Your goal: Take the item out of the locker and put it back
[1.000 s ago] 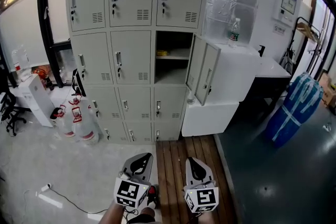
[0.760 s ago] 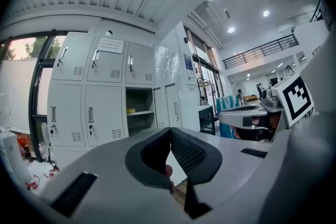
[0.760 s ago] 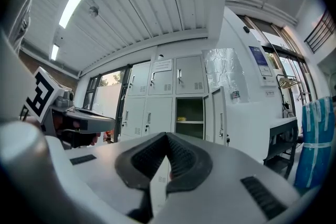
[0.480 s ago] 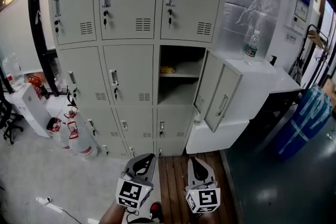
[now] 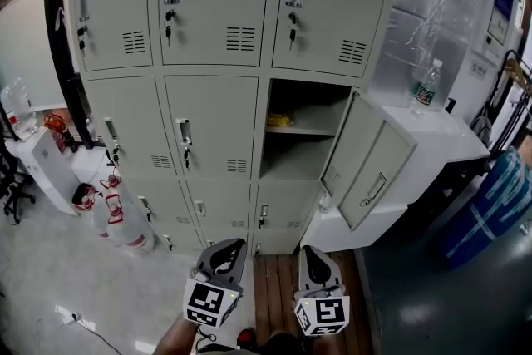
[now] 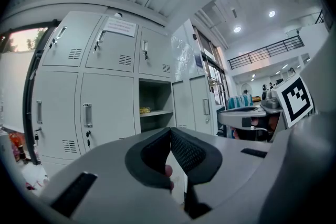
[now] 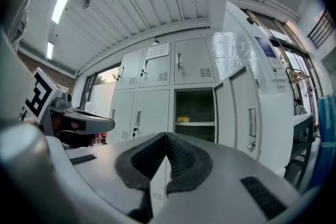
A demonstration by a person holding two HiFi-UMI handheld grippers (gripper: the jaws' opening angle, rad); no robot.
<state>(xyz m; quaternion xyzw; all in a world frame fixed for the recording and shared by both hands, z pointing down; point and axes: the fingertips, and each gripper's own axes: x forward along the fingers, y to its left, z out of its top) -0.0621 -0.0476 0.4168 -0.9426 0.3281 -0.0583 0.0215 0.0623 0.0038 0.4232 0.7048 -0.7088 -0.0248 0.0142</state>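
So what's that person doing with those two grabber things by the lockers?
A person stands facing a wall of grey lockers, holding a left gripper and a right gripper low in front. Both are shut and empty. One locker has its door swung open, and a small yellow item lies on its shelf. Nothing has been taken out yet.

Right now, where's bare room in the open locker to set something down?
The lower bay, under the shelf, is bare. The shelf is free right of the yellow item. The white counter is clear around the bottle. Crowded left, round the jugs.
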